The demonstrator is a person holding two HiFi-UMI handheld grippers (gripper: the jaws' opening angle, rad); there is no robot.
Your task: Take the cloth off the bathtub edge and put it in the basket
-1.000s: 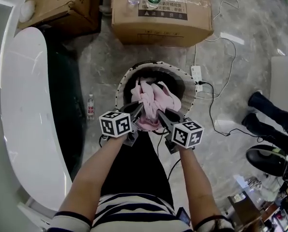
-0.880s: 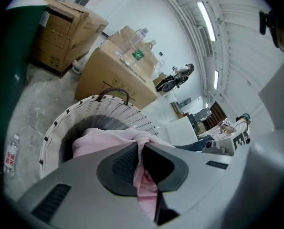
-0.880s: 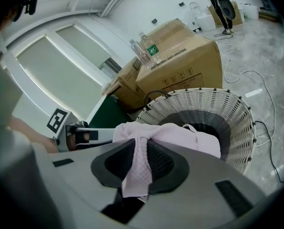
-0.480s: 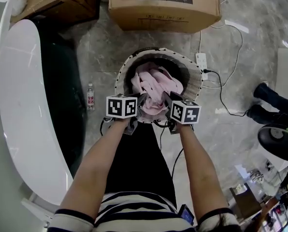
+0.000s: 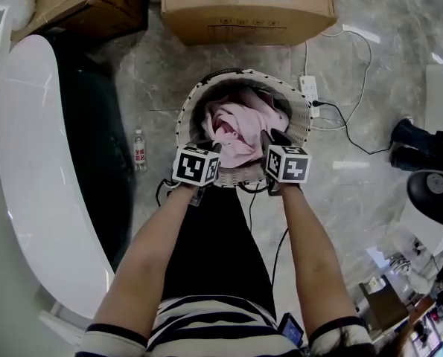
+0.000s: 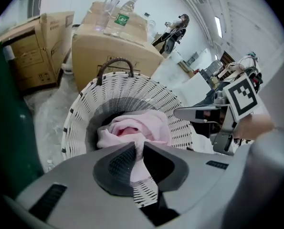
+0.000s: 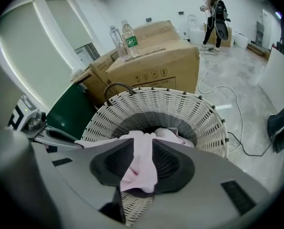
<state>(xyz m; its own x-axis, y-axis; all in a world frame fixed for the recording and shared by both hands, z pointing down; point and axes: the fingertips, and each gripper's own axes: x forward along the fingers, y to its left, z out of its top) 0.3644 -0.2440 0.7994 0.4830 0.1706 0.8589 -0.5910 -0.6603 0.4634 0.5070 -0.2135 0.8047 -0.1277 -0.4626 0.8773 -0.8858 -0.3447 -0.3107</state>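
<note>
A pink cloth [image 5: 240,125] lies bunched inside the white woven basket [image 5: 304,121] on the floor in front of me. My left gripper [image 5: 211,149] is at the basket's near rim, shut on a fold of the cloth [image 6: 138,162]. At the near right rim, my right gripper [image 5: 272,137] holds another fold [image 7: 141,168]; its jaws are opening, with the cloth still filling the gap between them. In the left gripper view the basket [image 6: 127,92] stands just ahead, the cloth heaped in it. The right gripper view shows the basket [image 7: 156,108] the same way.
The white bathtub [image 5: 35,162] curves along the left. Cardboard boxes [image 5: 247,6] stand beyond the basket, with bottles on one of them [image 7: 129,41]. A small bottle [image 5: 139,155] lies on the floor by the tub. A power strip [image 5: 308,89] and cables run right of the basket.
Both grippers have moved forward and apart to the basket's near rim. The cloth, which hung bunched between them, has gone down into the basket.
</note>
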